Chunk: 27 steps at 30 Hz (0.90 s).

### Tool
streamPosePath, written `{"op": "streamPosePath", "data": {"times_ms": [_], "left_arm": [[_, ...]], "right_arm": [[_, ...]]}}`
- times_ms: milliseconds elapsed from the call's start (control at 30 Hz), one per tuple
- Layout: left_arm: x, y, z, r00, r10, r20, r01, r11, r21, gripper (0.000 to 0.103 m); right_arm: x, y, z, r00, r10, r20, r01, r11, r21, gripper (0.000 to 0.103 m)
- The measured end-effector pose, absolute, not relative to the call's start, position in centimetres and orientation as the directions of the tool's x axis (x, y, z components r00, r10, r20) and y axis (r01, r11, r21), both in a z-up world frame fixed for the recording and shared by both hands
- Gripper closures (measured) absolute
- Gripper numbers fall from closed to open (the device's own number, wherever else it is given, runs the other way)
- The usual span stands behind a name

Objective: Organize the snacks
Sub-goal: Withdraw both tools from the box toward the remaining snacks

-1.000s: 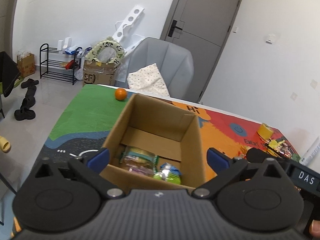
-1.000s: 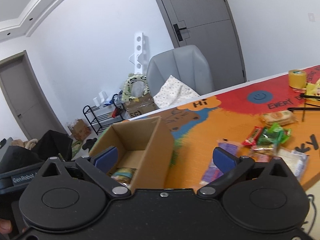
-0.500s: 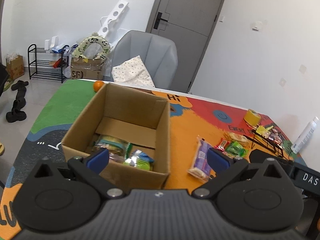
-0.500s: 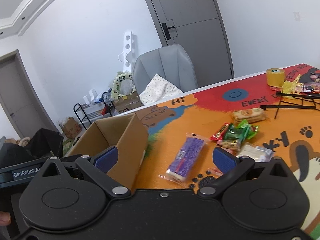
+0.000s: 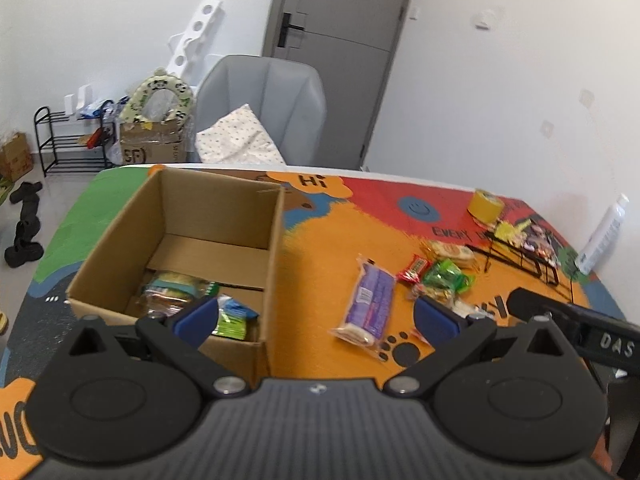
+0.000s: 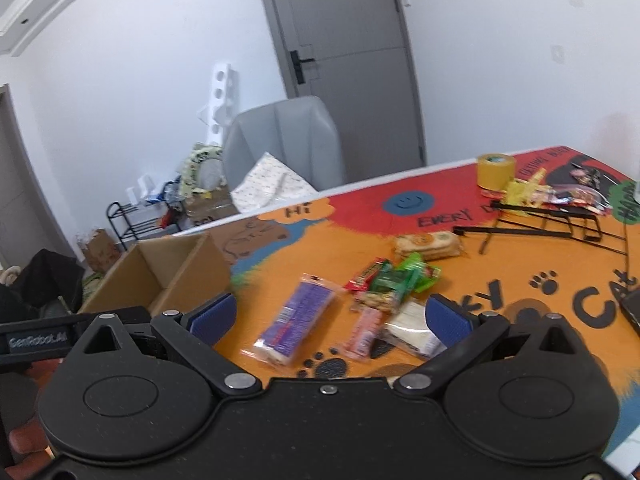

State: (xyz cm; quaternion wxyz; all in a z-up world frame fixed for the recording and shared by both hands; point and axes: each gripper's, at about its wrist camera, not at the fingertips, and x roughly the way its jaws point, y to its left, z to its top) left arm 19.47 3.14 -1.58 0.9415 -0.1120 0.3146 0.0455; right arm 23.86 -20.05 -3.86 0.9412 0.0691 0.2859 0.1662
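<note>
Behind the colourful surface (image 5: 320,240) stood a grey armchair (image 5: 264,104) and a grey door (image 6: 344,40). Both tools hovered above the near edge, tilted down toward it. The left hand-held gripper (image 5: 316,316) was spread wide and empty, its left pad over the cardboard box (image 5: 276,248), which held a few snack packets (image 5: 176,292). The right hand-held gripper (image 6: 328,318) was likewise wide and empty, framing the loose snacks. A purple wafer pack (image 6: 296,320) lay flat beside the box, its long axis running from near-left to far-right. Just right of it lay a cluster of green and red packets (image 6: 396,280).
</note>
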Motion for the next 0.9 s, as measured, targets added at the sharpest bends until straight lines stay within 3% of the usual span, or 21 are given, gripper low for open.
{"op": "streamPosePath", "data": {"times_ms": [733,900], "left_arm": [[24.6,-1.5,-3.9,0.788,-0.069,-0.611,-0.054,0.982,-0.18,0.003],[26.4,-2.2,-4.9,0.779,-0.064,-0.623,-0.046,0.986,-0.159,0.009]], "right_arm": [[28.3,-24.9,-7.8,0.741,0.327,-0.586,-0.187,0.939,0.288,0.0],[29.8,-24.9,-9.4,0.72,0.327,-0.612,-0.171,0.939,0.3,0.0]]}}
